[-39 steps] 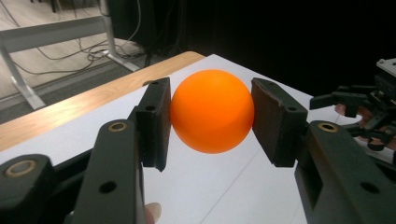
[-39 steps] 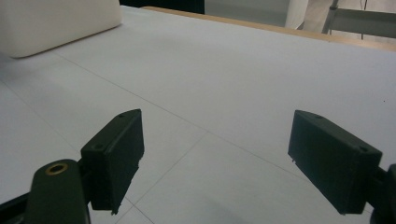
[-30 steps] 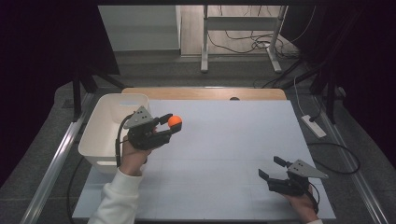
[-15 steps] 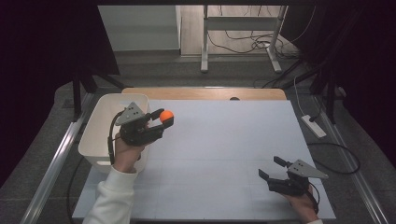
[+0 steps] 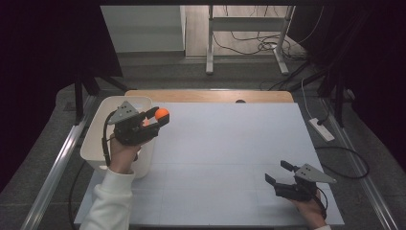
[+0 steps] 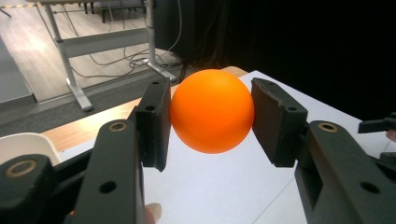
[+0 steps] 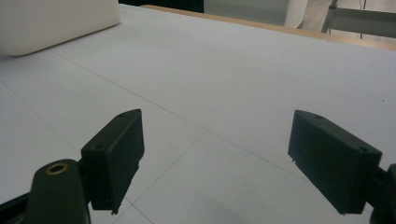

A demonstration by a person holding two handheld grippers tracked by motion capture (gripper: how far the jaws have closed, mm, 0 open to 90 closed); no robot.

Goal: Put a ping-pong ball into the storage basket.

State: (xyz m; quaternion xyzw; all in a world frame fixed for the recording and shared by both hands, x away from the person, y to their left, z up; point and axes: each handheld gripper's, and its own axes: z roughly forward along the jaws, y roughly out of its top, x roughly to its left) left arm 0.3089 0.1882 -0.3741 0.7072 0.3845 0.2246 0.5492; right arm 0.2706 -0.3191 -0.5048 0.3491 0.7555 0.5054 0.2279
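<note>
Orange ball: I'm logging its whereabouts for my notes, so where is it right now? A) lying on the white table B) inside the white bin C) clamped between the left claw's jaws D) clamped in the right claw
C: the orange ball sits pinched between both jaws of the left claw, above the table.

So the tabletop (image 5: 230, 158) is a plain white surface with faint seam lines and a wooden strip (image 5: 210, 96) along the far edge. Sitting on it at the left edge is a white bin (image 5: 98, 143), that's about it.
</note>
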